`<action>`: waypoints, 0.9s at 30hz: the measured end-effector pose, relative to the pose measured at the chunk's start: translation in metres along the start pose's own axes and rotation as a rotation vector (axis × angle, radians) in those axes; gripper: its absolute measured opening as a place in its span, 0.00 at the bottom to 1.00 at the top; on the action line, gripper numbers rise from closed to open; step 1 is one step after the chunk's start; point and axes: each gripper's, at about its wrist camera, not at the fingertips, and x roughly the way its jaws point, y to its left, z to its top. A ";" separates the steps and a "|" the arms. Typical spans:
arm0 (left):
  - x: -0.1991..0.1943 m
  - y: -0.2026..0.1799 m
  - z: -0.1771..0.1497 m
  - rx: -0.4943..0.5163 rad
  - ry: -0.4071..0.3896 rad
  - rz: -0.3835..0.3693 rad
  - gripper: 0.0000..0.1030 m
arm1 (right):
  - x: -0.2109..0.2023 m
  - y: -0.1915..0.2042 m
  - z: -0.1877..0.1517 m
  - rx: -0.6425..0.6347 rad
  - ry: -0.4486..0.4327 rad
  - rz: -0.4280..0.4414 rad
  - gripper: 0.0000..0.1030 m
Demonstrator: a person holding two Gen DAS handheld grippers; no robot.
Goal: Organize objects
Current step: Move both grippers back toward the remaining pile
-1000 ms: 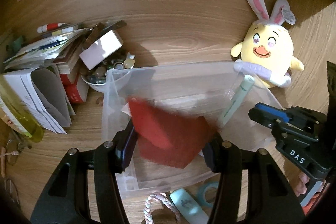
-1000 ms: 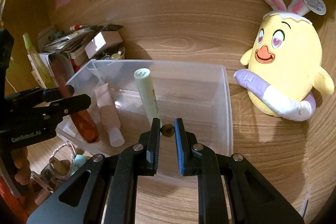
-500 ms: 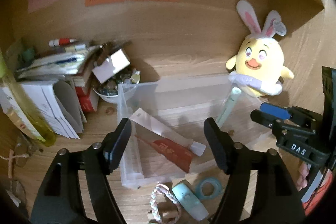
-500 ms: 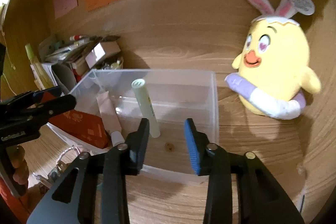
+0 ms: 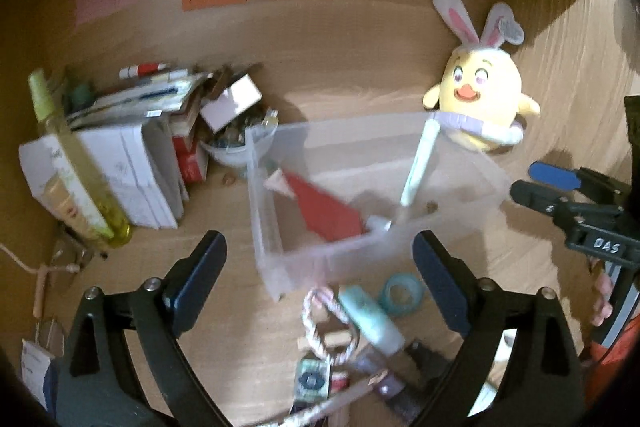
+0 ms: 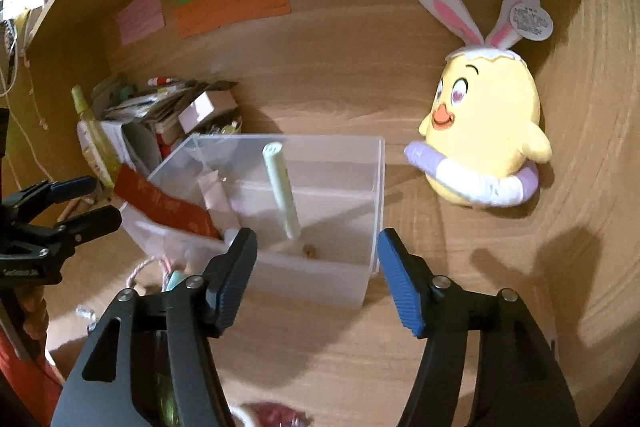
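Observation:
A clear plastic bin [image 5: 272, 259] [image 6: 372, 187] stands on the wooden desk. Inside lie a red packet [image 5: 326, 211] [image 6: 168, 207], a pale tube [image 6: 218, 199], a pale green pen [image 5: 420, 163] [image 6: 282, 187] leaning upright, and a small brown bit [image 6: 310, 248]. My left gripper [image 5: 320, 279] is open and empty, back from the bin's near side. My right gripper [image 6: 316, 279] is open and empty, just in front of the bin; it also shows in the left wrist view [image 5: 552, 187].
A yellow bunny plush [image 5: 478, 107] [image 6: 484, 139] sits right of the bin. Books, papers and a bowl of small items [image 5: 236, 143] pile at the left, with a yellow bottle [image 5: 76, 163]. A teal tube [image 5: 370, 319], tape ring [image 5: 402, 293] and rope [image 5: 320, 323] lie in front.
My left gripper let go of the red packet into the bin, opened and pulled back. My right gripper dropped the small brown bit in the bin, opened wide and backed away.

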 end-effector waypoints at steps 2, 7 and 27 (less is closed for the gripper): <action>-0.002 0.003 -0.009 -0.004 0.018 0.000 0.92 | -0.006 0.003 -0.006 -0.009 0.005 0.001 0.63; -0.003 0.014 -0.033 -0.033 0.069 0.009 0.92 | -0.019 0.013 -0.023 -0.039 0.009 -0.013 0.69; -0.001 0.038 -0.110 -0.048 0.211 0.014 0.92 | -0.028 0.039 -0.092 -0.009 0.139 0.032 0.71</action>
